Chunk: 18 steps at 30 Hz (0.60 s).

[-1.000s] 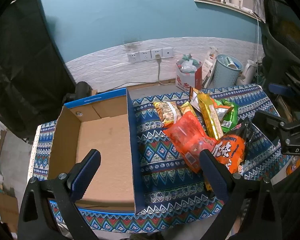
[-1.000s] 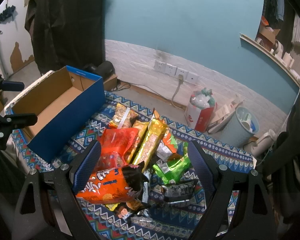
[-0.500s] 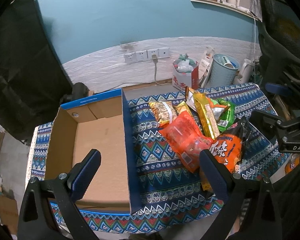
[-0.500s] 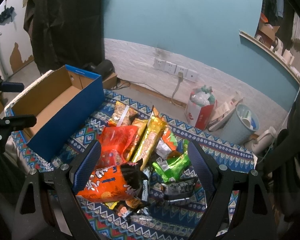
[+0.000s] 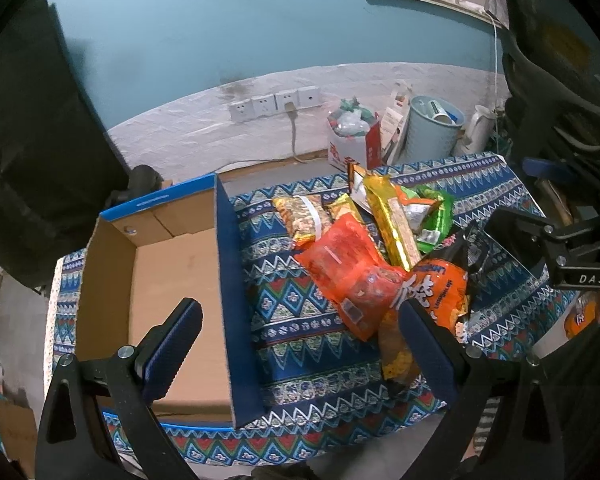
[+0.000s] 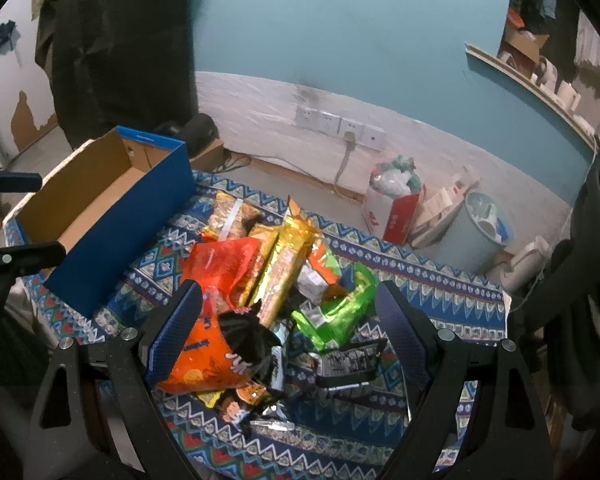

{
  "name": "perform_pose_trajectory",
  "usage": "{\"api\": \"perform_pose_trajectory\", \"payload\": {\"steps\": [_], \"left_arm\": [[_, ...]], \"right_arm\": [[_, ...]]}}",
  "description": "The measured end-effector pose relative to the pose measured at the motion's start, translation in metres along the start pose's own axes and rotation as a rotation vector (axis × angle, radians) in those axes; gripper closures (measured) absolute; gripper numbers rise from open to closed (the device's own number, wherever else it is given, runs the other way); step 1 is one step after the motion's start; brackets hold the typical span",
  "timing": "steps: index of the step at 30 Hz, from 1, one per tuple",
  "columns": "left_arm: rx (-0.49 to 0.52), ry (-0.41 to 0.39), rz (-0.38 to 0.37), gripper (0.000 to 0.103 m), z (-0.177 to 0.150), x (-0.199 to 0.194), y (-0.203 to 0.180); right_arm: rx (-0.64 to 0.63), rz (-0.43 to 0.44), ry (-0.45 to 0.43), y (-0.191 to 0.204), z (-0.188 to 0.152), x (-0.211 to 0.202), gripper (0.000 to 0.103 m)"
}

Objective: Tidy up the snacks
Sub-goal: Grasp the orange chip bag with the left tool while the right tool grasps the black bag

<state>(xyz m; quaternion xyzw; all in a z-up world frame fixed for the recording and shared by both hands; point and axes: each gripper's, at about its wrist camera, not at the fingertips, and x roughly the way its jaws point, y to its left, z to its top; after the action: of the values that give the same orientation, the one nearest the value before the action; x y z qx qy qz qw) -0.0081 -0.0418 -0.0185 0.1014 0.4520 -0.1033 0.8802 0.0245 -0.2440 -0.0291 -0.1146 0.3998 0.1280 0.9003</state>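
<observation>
A heap of snack packets lies on a patterned cloth (image 5: 300,320): a red-orange bag (image 5: 348,268), an orange chip bag (image 5: 436,292), a long gold pack (image 5: 392,220) and a green pack (image 6: 336,312). Left of the heap stands an empty blue cardboard box (image 5: 172,280). My left gripper (image 5: 296,328) hangs open above the box's right wall, holding nothing. My right gripper (image 6: 284,320) is open above the heap, its left finger over the orange chip bag (image 6: 208,360). The right gripper also shows at the right edge of the left wrist view (image 5: 548,248).
Behind the table, along the white brick wall, stand a red-and-white bag (image 5: 352,140), a pale blue bin (image 5: 432,128) and a white kettle (image 5: 480,128). Wall sockets (image 5: 276,104) carry a plugged cable. A dark cloth (image 5: 28,140) hangs at the left, a black chair (image 5: 560,80) at the right.
Both views have drifted slightly, the left wrist view shifting a little so the box and snacks sit further left in frame. Both grippers stay open and the snacks have not moved.
</observation>
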Motion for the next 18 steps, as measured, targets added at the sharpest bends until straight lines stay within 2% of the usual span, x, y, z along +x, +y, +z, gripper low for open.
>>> {"api": "perform_pose_trajectory", "payload": {"steps": [13, 18], "left_arm": [[0.113, 0.045, -0.036, 0.003, -0.006, 0.023, -0.045], [0.146, 0.109, -0.116, 0.003, -0.013, 0.040, -0.067]], "right_arm": [[0.080, -0.038, 0.057, -0.031, -0.019, 0.007, 0.017], [0.121, -0.052, 0.105, -0.045, -0.028, 0.016, 0.017]]}}
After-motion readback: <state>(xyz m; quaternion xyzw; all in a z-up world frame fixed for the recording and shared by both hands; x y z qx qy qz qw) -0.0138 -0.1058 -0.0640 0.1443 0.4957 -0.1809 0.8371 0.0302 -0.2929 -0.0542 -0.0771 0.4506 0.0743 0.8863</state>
